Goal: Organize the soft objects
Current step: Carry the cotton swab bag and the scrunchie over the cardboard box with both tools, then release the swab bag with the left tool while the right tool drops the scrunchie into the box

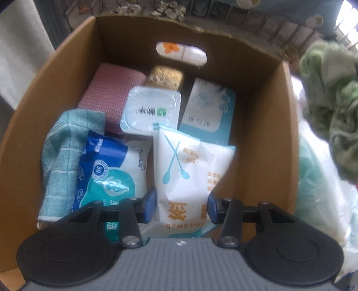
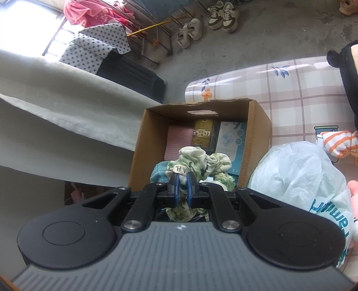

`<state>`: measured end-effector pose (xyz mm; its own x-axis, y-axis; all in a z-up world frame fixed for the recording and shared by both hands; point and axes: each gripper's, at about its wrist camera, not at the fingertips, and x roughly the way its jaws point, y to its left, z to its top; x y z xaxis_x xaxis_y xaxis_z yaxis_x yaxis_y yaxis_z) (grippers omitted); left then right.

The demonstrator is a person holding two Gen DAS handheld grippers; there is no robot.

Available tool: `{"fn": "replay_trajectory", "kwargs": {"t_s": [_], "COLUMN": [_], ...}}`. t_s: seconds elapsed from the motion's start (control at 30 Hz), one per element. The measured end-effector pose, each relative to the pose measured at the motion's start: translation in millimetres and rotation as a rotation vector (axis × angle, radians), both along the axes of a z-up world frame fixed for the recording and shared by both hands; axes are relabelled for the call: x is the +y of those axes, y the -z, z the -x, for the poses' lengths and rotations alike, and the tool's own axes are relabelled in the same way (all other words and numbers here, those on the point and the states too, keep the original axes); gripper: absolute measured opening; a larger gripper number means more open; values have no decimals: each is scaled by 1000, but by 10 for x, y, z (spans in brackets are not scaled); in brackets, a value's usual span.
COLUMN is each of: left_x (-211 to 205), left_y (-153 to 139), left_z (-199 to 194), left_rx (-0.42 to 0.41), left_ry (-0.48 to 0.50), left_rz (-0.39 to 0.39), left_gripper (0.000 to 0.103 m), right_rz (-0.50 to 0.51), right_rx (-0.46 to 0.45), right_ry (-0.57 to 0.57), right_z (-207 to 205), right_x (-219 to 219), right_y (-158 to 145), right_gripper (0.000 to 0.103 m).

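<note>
In the left wrist view my left gripper [image 1: 182,204] points down into an open cardboard box [image 1: 268,134]. Its blue pads sit against both sides of a white cotton swab bag [image 1: 185,161], which lies among the other packs. Beside the bag are a blue wipes pack [image 1: 107,170], a teal towel [image 1: 64,152], a pink cloth [image 1: 107,89] and a white lidded pack [image 1: 150,109]. My right gripper [image 2: 181,187] is shut on a crumpled green-and-white cloth [image 2: 201,161], held over the near edge of the box [image 2: 143,143]. The same cloth [image 1: 331,100] hangs at the right of the left wrist view.
The box stands on a checked tablecloth [image 2: 290,89]. A pale plastic bag [image 2: 297,170] lies right of it, with an orange-striped cloth [image 2: 337,141] and a black plush [image 2: 349,73] behind. A grey sheet [image 2: 67,100] lies left; shoes [image 2: 210,20] are on the floor.
</note>
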<state>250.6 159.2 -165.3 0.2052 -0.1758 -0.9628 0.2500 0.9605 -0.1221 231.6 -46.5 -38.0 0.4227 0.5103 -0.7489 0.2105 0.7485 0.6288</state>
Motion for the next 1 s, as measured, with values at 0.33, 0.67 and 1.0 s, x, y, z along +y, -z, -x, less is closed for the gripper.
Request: {"fn": "replay_trajectory", "kwargs": {"t_s": [0.33,0.67,1.0], "left_x": [291,437,485], "left_y": [-149,-198,-164], "left_z": [24,-22,-80], "left_rx": [26,33,35], "left_ry": [-34,-86,-107], "left_rz": [84,64,55], "left_gripper": [68,62,63], "right_rz": [14,-30,131], "right_rx": [26,72,163], "right_ry": [1,-6,-60], "right_z": [-26,-61,-25], "right_x": [65,213,426], "right_y": [51,234,534], "right_gripper": [7,9,19]}}
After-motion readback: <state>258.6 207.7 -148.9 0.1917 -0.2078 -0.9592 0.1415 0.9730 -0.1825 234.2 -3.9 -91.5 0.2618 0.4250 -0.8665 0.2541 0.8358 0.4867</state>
